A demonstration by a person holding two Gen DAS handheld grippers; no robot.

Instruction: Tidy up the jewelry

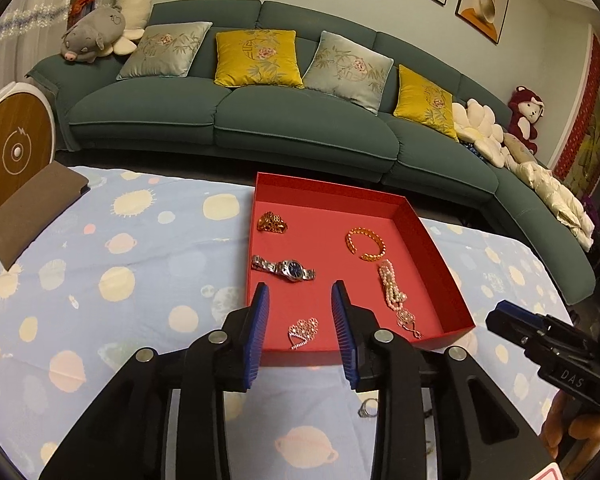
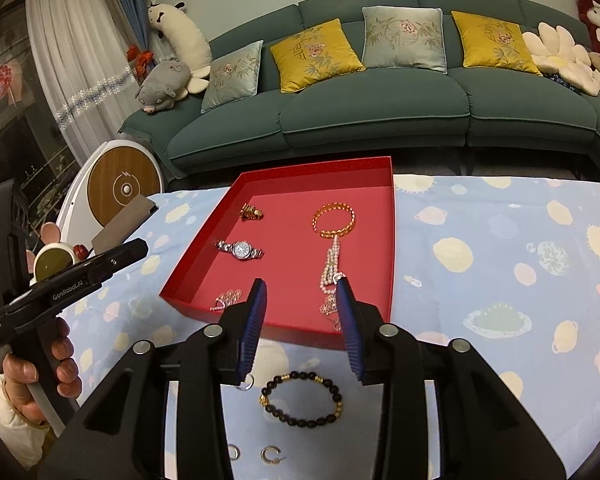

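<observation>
A red tray point(image 1: 436, 248) point(image 2: 385, 168) sits on the blue patterned cloth. It holds a silver watch point(image 1: 285, 269) point(image 2: 240, 249), a gold chain point(image 1: 273, 223) point(image 2: 251, 212), an amber bracelet point(image 1: 365, 244) point(image 2: 334, 221), a pearl strand point(image 1: 392, 286) point(image 2: 331, 270) and a sparkly silver piece point(image 1: 303, 332) point(image 2: 227, 299). My left gripper point(image 1: 300, 294) is open above the tray's near edge, over the sparkly piece. My right gripper point(image 2: 301, 286) is open and empty above a black bead bracelet point(image 2: 301, 399) on the cloth. Small rings point(image 2: 269, 454) and a ring point(image 1: 367, 407) lie nearby.
A brown notebook point(image 1: 32, 216) lies at the table's left. A round white and wood device point(image 1: 14, 148) stands beside it. A green sofa point(image 1: 260, 120) with cushions runs behind the table. A small mug-like toy point(image 2: 54, 262) sits at the left.
</observation>
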